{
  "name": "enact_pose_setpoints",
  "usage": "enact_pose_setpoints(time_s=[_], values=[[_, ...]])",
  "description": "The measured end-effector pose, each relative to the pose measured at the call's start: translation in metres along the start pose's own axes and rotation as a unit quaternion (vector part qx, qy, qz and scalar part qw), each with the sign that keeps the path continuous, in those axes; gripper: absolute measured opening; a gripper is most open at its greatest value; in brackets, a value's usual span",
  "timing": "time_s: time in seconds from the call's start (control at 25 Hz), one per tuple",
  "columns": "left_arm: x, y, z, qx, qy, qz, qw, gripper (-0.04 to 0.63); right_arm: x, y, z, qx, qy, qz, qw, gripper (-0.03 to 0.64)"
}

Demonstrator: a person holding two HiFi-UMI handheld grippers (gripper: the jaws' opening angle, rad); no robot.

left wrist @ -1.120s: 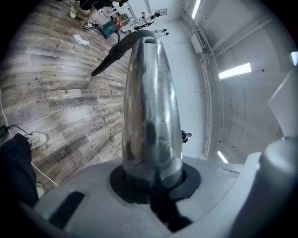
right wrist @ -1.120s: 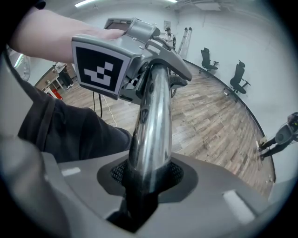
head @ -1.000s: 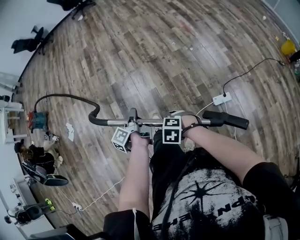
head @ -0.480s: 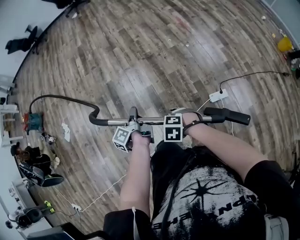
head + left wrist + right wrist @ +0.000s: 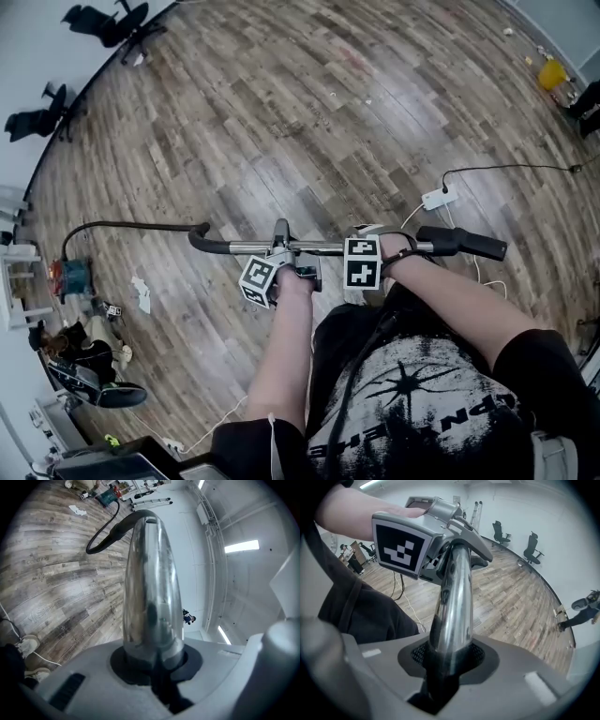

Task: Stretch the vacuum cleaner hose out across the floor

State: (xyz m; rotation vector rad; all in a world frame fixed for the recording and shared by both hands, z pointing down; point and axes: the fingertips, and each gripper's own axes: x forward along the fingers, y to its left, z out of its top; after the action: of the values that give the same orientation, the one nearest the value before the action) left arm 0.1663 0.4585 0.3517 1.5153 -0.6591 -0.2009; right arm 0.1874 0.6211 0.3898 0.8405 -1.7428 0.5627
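Observation:
I hold a chrome vacuum tube (image 5: 323, 247) level in front of the person, with both grippers on it. My left gripper (image 5: 281, 247) is shut on the tube (image 5: 150, 583) near its left end. My right gripper (image 5: 373, 247) is shut on the tube (image 5: 452, 602) further right, next to the black handle (image 5: 459, 242). From the tube's left end the black hose (image 5: 131, 225) runs low across the floor to the teal and red vacuum cleaner (image 5: 73, 277) by the left wall. In the left gripper view the hose (image 5: 105, 536) curves away toward the cleaner (image 5: 107, 496).
A white power strip (image 5: 439, 198) with a black cable lies on the wooden floor at the right. Office chairs (image 5: 103, 21) stand at the far left wall. A paper scrap (image 5: 141, 292), bags and gear crowd the left wall. A white cable (image 5: 202, 422) trails beside the person's legs.
The hump in the hose beside the tube has flattened and the hose now runs straighter toward the cleaner. Both grippers and the tube have shifted slightly right and lower in the head view.

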Motion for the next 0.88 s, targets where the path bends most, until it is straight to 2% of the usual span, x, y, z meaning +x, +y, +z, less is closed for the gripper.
enact_pose_setpoints(time_s=[0.2,0.4,0.88], values=[[-0.011,0.006,-0.016,0.002,0.007,0.005,1.0000,0.040,-0.001,0.017,-0.012,0.006,-0.001,-0.001,1.000,0.127],[-0.021,0.010,-0.040,0.001,-0.003,0.014,0.9999,0.040,-0.006,0.028,-0.035,-0.005,-0.005,-0.007,1.000,0.129],[-0.050,0.002,-0.135,0.001,-0.046,0.020,0.9988,0.043,-0.045,0.056,-0.127,-0.036,-0.013,0.014,0.999,0.126]])
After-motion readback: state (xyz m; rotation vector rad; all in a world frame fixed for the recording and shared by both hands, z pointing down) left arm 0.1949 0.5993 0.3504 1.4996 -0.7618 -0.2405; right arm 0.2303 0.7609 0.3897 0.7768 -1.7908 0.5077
